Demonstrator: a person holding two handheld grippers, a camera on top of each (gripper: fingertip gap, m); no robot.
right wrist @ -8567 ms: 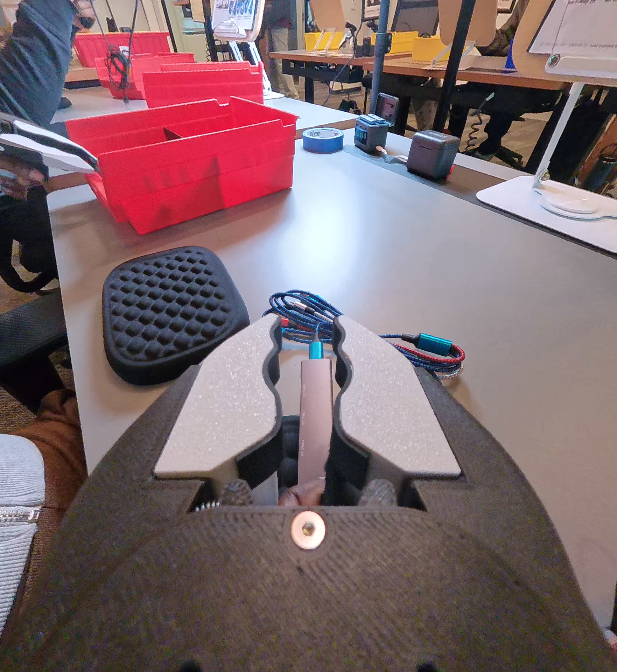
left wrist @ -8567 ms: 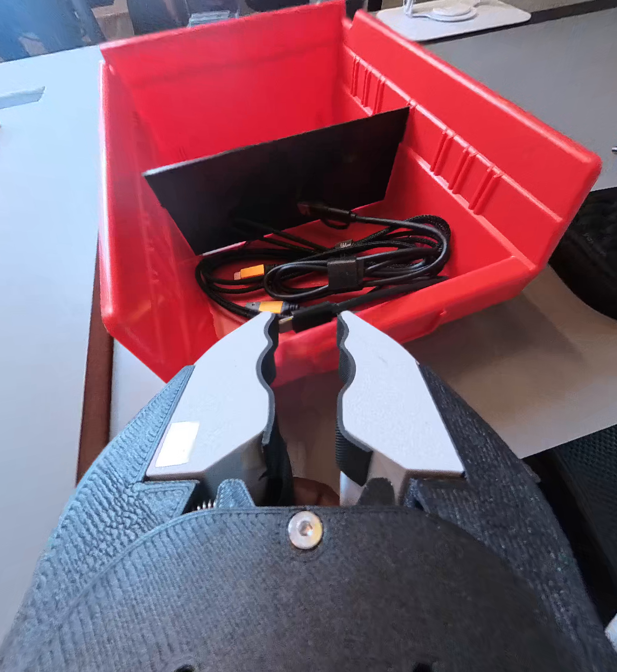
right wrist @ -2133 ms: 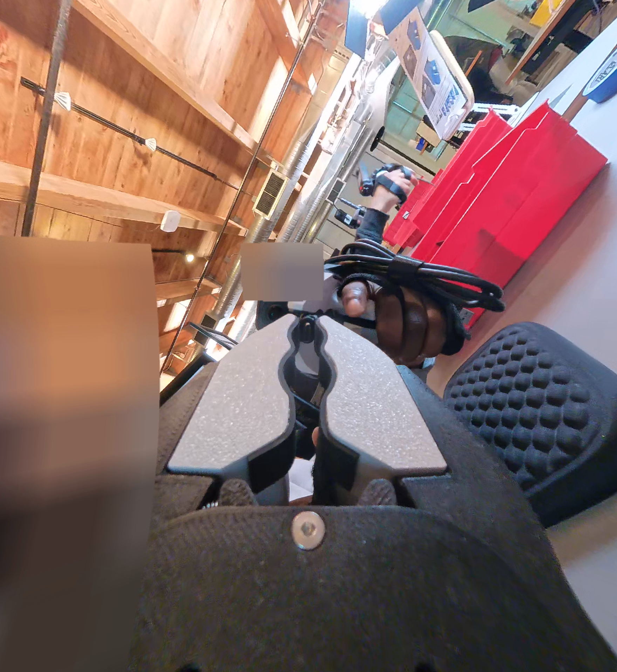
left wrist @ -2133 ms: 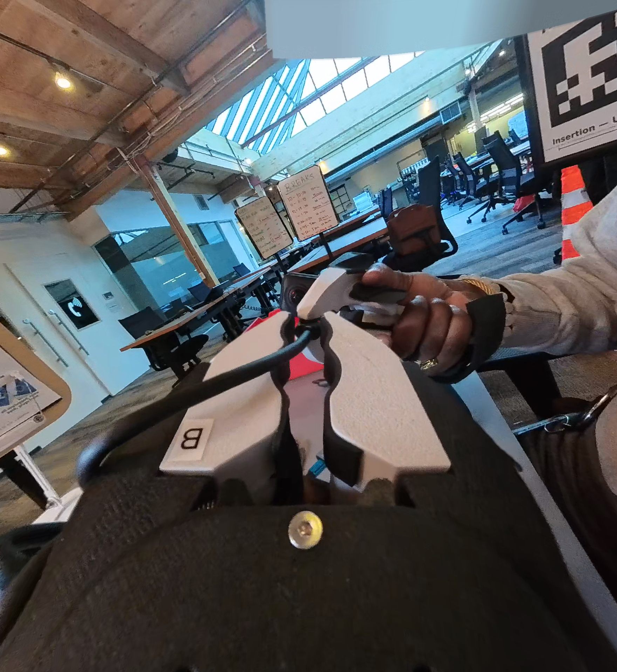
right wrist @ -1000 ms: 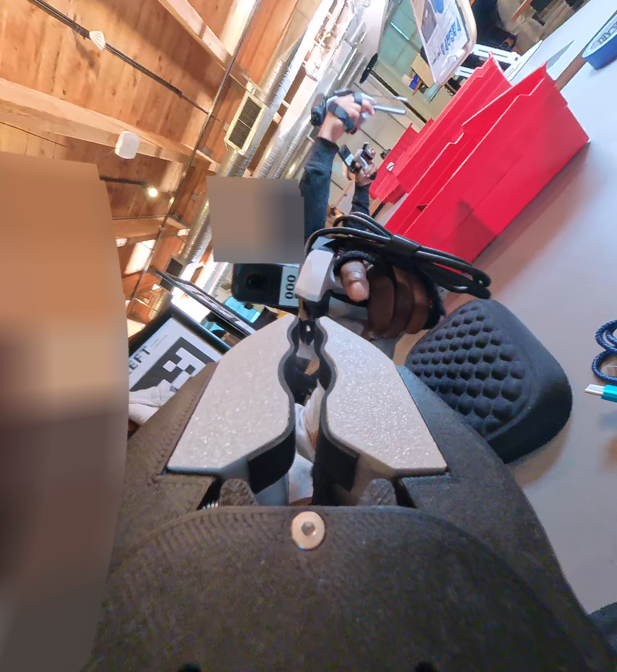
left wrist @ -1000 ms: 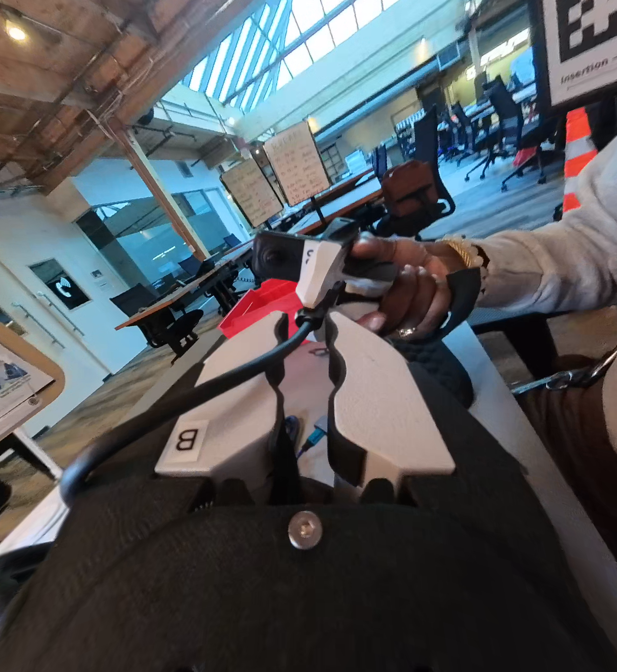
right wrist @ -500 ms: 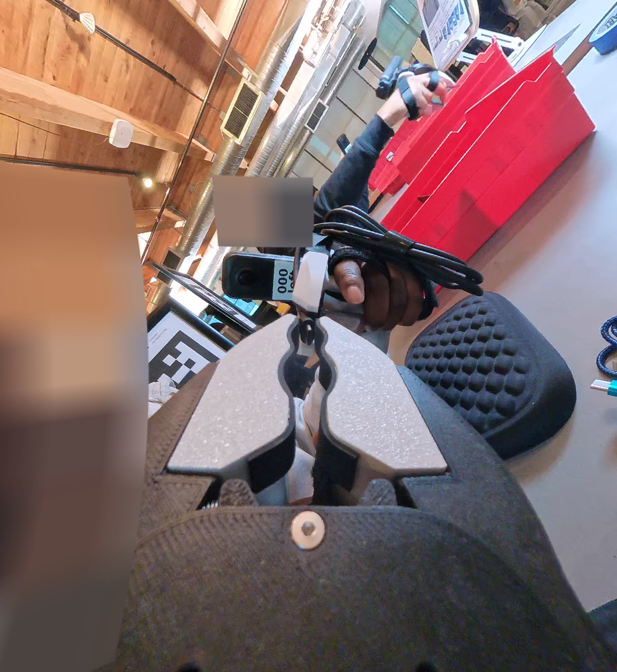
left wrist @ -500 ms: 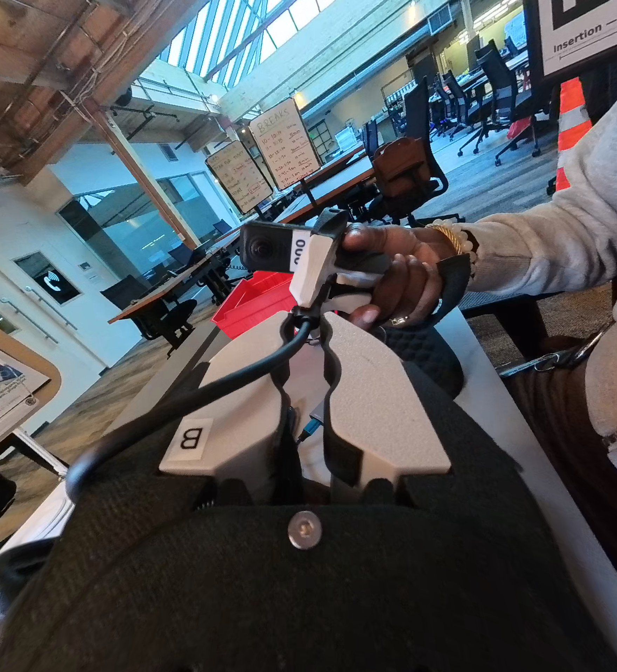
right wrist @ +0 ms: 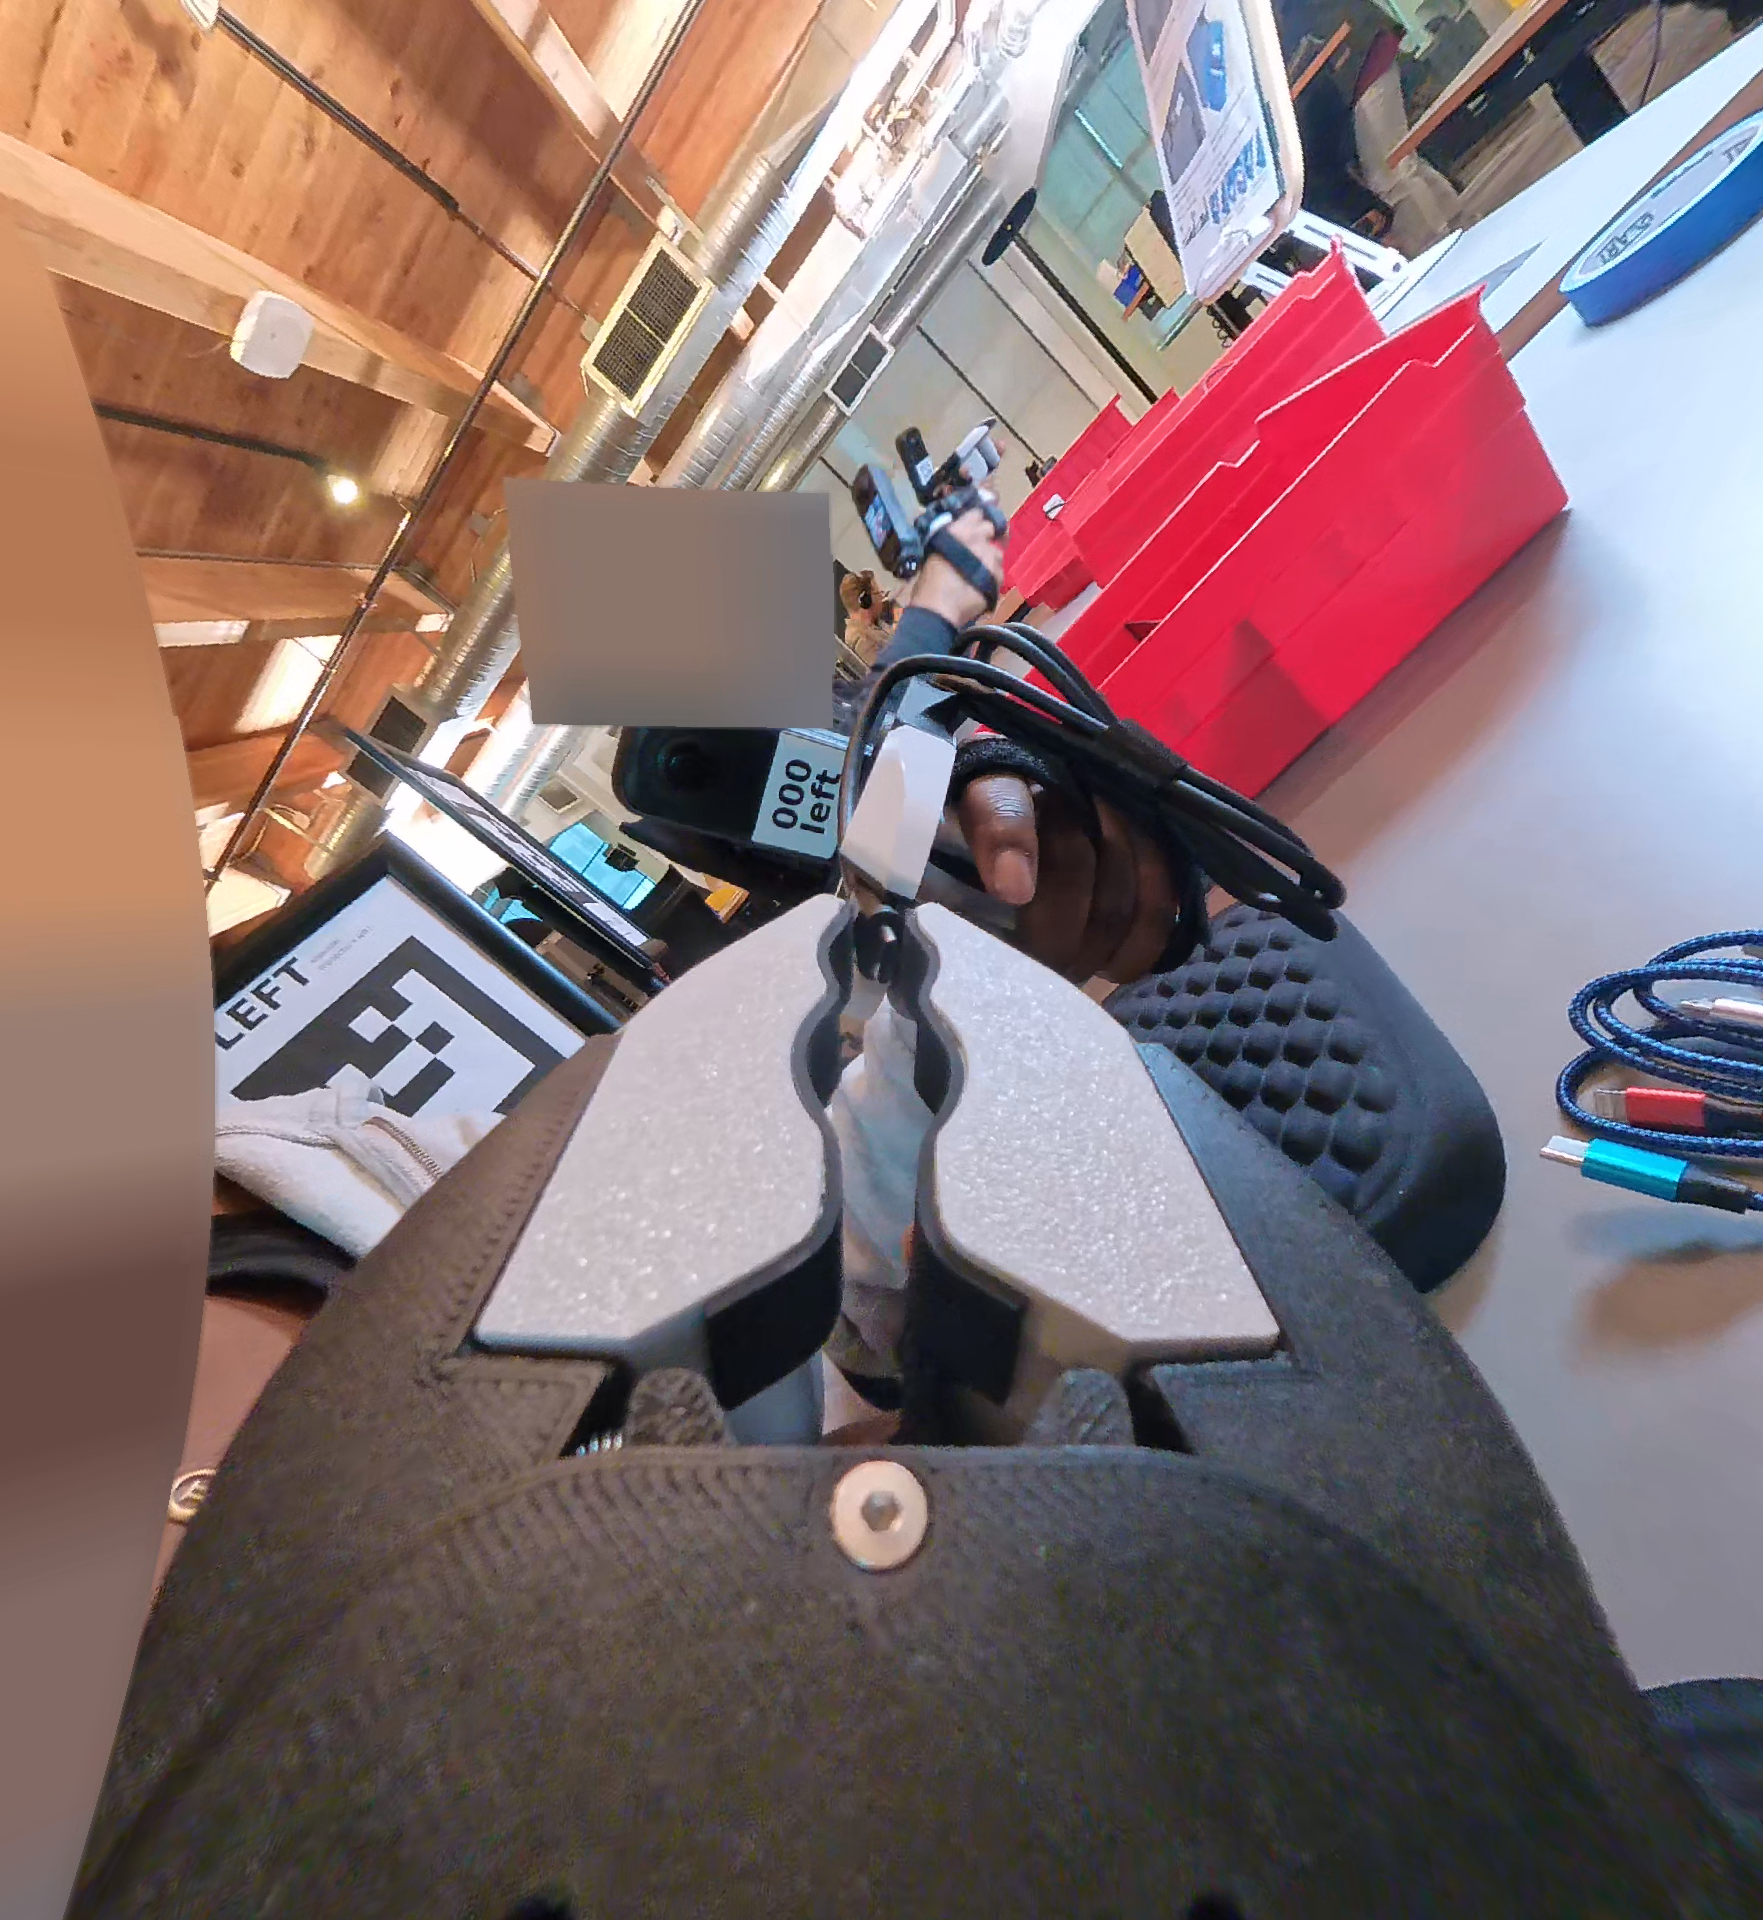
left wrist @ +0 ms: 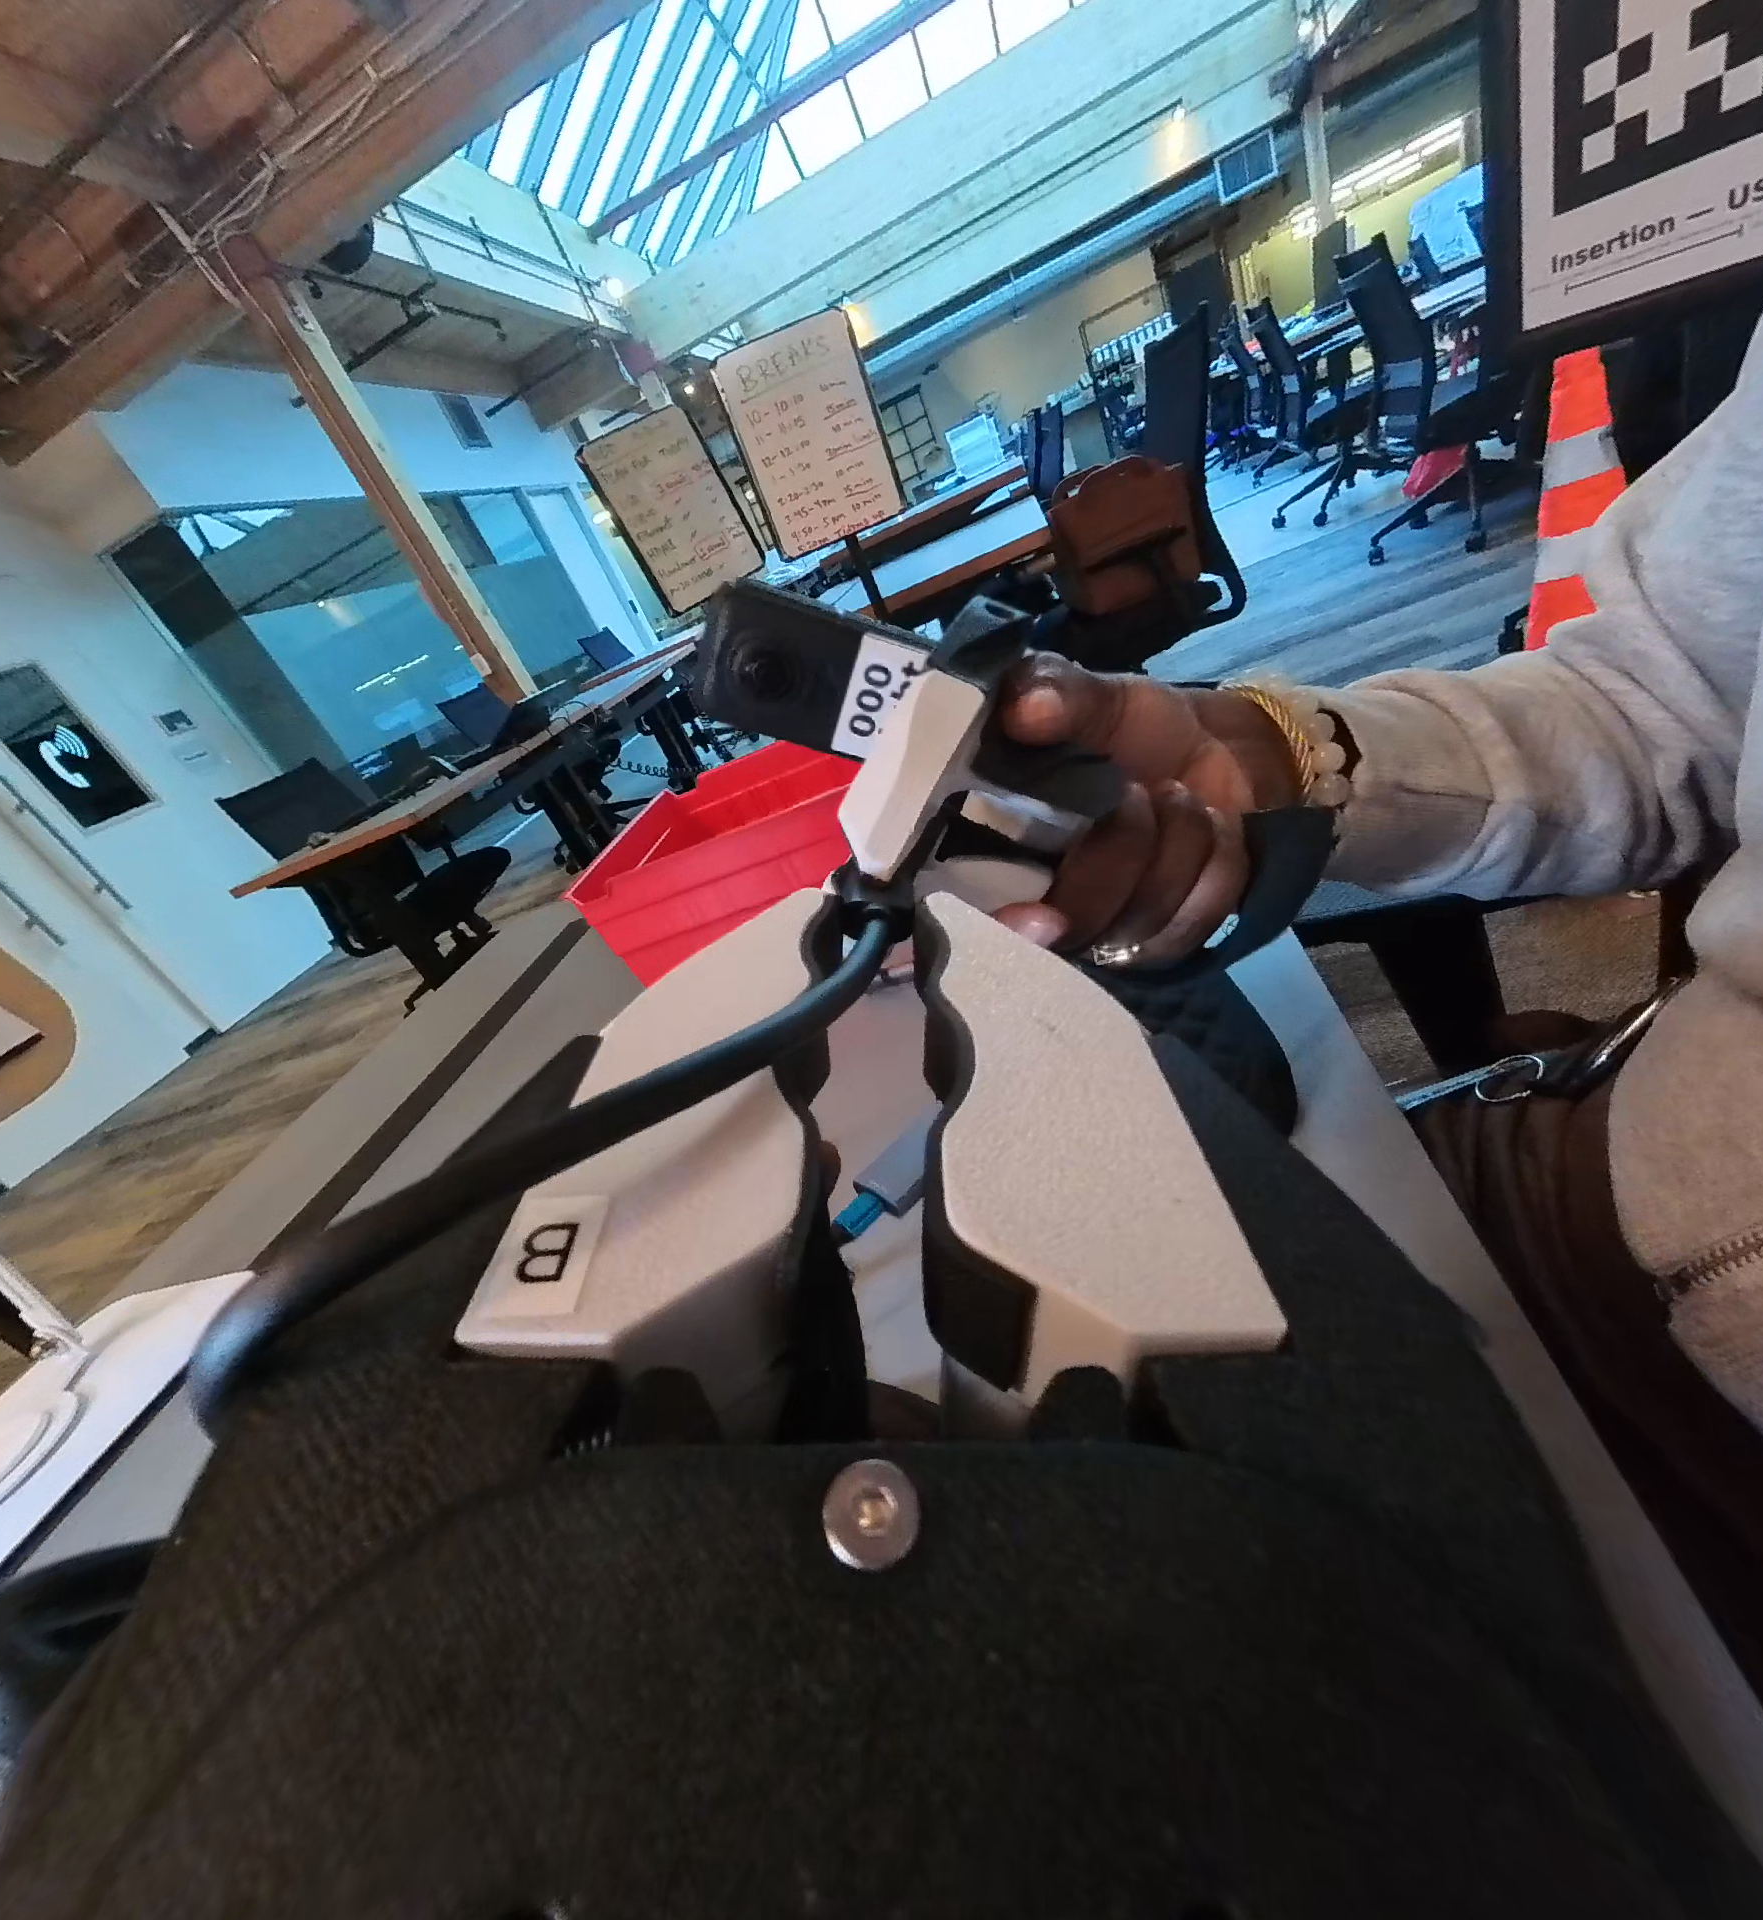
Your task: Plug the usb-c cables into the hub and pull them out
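While left gripper (left wrist: 869, 920) pinches black cable (left wrist: 586, 1091) and right gripper (right wrist: 877, 940) clamps hub (right wrist: 872, 1013), jaws tip-to-tip: insertion step; next needs plug-port alignment.

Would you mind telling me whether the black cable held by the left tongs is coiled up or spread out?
Coiled. In the right wrist view the black cable hangs in bundled loops, cinched by a strap, beside the left tongs.

Colours and patterns I am logging from both wrist views

I am seeing a black cable (left wrist: 648, 1081), red bins (right wrist: 1355, 582), a blue tape roll (right wrist: 1687, 218), blue braided cables (right wrist: 1687, 1039) showing teal and red plugs, a black dimpled pad (right wrist: 1313, 1060), a grey tabletop (right wrist: 1635, 790), pale grey speckled fingers (right wrist: 690, 1164), and an orange-and-white striped cone (left wrist: 1573, 488).
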